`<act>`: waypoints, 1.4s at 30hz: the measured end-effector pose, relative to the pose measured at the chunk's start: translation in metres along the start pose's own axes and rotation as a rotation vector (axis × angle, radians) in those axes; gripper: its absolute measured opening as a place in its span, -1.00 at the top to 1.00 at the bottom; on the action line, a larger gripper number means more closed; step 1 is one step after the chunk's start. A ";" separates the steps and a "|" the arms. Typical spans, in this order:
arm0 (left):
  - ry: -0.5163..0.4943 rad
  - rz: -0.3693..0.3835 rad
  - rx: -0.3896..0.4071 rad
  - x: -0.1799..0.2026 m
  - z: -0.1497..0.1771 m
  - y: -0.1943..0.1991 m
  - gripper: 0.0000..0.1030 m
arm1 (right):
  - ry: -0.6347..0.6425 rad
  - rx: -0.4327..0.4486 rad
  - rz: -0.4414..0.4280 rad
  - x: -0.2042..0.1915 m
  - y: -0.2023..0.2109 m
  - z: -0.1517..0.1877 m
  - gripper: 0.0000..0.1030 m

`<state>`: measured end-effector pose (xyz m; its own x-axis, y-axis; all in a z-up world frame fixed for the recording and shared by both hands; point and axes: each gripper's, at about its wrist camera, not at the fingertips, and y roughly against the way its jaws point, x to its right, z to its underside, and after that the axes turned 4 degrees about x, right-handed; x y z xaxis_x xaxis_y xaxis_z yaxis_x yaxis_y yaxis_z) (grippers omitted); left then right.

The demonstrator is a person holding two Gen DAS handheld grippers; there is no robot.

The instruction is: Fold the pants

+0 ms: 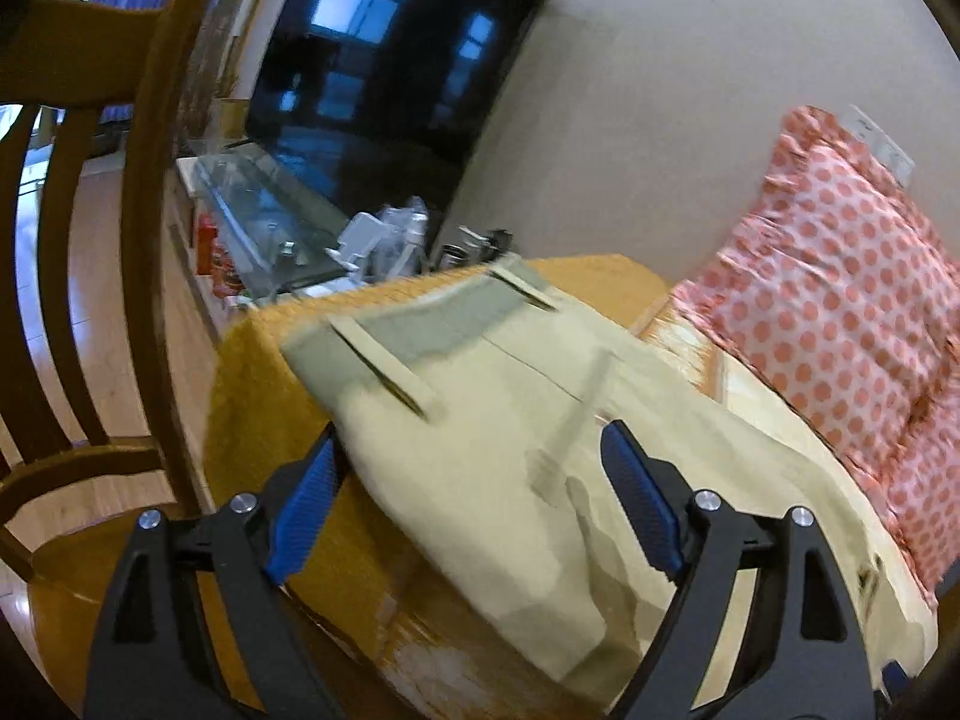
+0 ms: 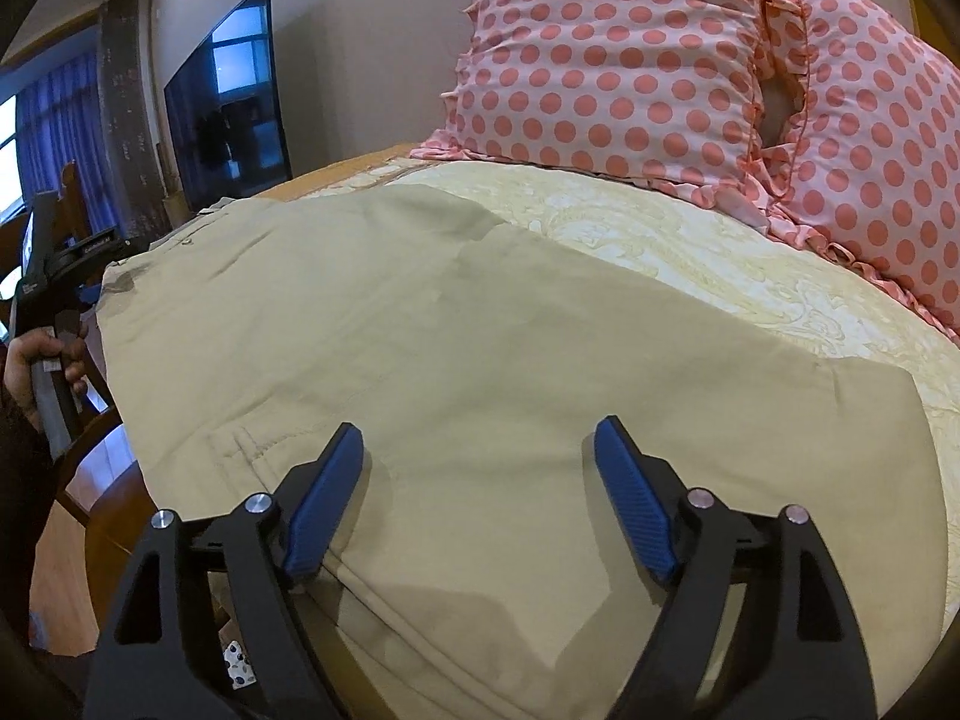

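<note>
Beige pants (image 1: 510,438) lie spread on a table, waistband with belt loops at the far end in the left wrist view. My left gripper (image 1: 474,450) is open just above the pants near the waist, holding nothing. In the right wrist view the pants (image 2: 480,348) fill the middle as a broad flat panel. My right gripper (image 2: 480,438) is open and hovers low over the near hem, its blue pads (image 2: 630,498) apart and empty. The left gripper tool (image 2: 54,276) and the hand on it show at the far left.
A mustard cloth (image 1: 264,396) covers the table's left end; a cream patterned cloth (image 2: 690,252) lies under the pants. Two pink polka-dot pillows (image 2: 606,54) stand at the back right. A wooden chair (image 1: 90,240) stands left. A dark TV (image 1: 396,78) and cluttered glass shelf lie beyond.
</note>
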<state>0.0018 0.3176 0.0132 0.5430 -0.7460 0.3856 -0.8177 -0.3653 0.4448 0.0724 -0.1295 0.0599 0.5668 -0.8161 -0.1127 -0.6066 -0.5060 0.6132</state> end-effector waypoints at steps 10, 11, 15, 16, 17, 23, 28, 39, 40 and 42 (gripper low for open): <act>0.369 0.160 -0.119 -0.032 -0.002 -0.010 0.73 | -0.030 0.022 -0.032 0.004 0.004 0.003 -0.64; 0.407 0.175 -0.131 -0.036 -0.002 -0.012 0.77 | -0.040 0.024 -0.042 0.006 0.005 0.003 -0.64; 0.289 0.126 -0.090 -0.006 -0.018 0.000 0.85 | -0.118 0.042 -0.111 0.017 0.017 0.003 -0.63; 0.233 0.121 -0.068 0.008 -0.023 0.006 0.85 | -0.130 0.055 -0.118 0.021 0.022 0.004 -0.63; 0.144 0.130 -0.039 0.034 -0.031 0.017 0.86 | -0.140 0.073 -0.119 0.024 0.029 0.004 -0.63; -0.313 0.333 0.045 0.203 -0.013 0.073 0.85 | -0.260 0.212 -0.017 0.072 0.086 0.014 -0.63; -0.717 0.699 -0.065 0.327 0.108 0.119 0.82 | -0.494 0.269 0.135 0.141 0.129 0.040 -0.63; -0.940 0.866 -0.225 0.343 0.219 0.142 0.82 | -0.757 0.284 0.059 0.208 0.149 0.064 -0.63; -0.933 0.878 -0.217 0.341 0.218 0.147 0.82 | -0.764 0.280 0.032 0.209 0.145 0.061 -0.63; -0.963 0.901 -0.215 0.340 0.228 0.155 0.82 | -0.780 0.258 -0.029 0.211 0.135 0.055 -0.63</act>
<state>0.0163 -0.1195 0.0292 -0.5904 -0.8040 -0.0707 -0.7225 0.4874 0.4903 0.0793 -0.3854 0.0754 0.0914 -0.7131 -0.6951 -0.7607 -0.5004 0.4134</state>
